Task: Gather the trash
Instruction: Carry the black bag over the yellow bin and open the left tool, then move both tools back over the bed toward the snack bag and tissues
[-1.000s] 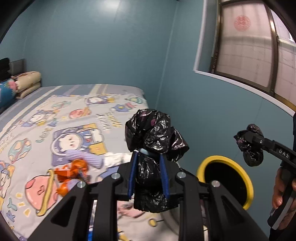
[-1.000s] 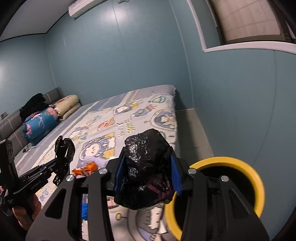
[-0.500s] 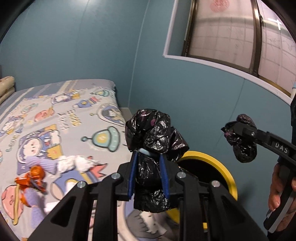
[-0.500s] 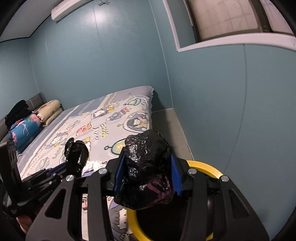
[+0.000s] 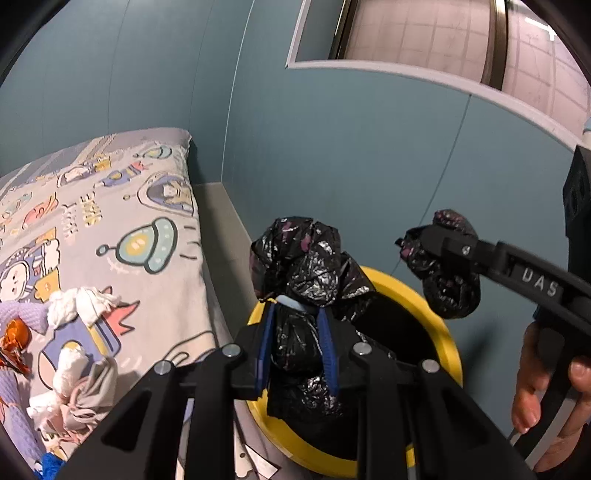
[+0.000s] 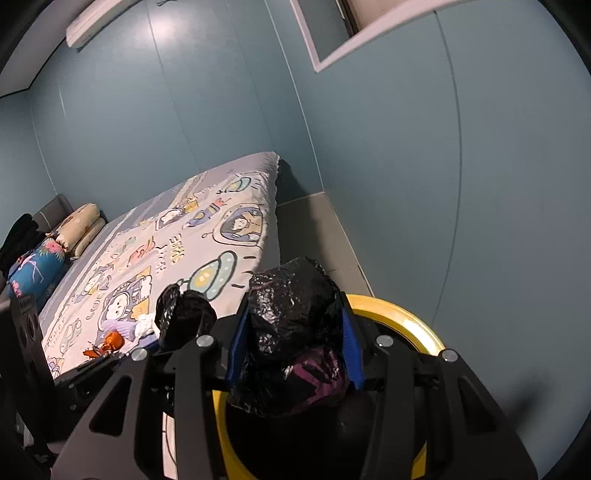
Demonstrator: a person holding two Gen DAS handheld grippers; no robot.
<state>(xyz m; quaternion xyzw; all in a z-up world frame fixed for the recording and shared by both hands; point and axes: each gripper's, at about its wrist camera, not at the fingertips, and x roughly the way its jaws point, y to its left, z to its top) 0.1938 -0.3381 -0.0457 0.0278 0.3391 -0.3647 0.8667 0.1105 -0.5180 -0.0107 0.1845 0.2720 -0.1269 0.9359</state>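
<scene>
Both grippers have swung off the bed [image 5: 122, 236] toward the yellow-rimmed bin [image 5: 448, 332] since a second ago; bin was at the frame edge then, now sits right under the tips. Left gripper [image 5: 297, 343] clamped tight on a crumpled black plastic bag [image 5: 303, 266], bag bulging above the blue pads [image 5: 327, 347], over the bin's near rim. Right gripper [image 6: 291, 350] clamped on a second black bag [image 6: 291, 325], fatter wad, jaws wider, also over the bin mouth. Left view only: a hand [image 5: 546, 391] on the right gripper's handle, window above the bin, white tissue wads [image 5: 79, 302] and orange wrapper [image 5: 14, 339] on the bed left of the bin. Right view only: pillows [image 6: 79, 225] at the bed's far end, wall AC unit [image 6: 99, 18] high above. Bin interior is plain black, contents not readable; near rim is hidden behind the gripper bodies in both views. Bags glossy, wrinkled; bedsheet is cartoon-print fabric; bin rim smooth and round.
</scene>
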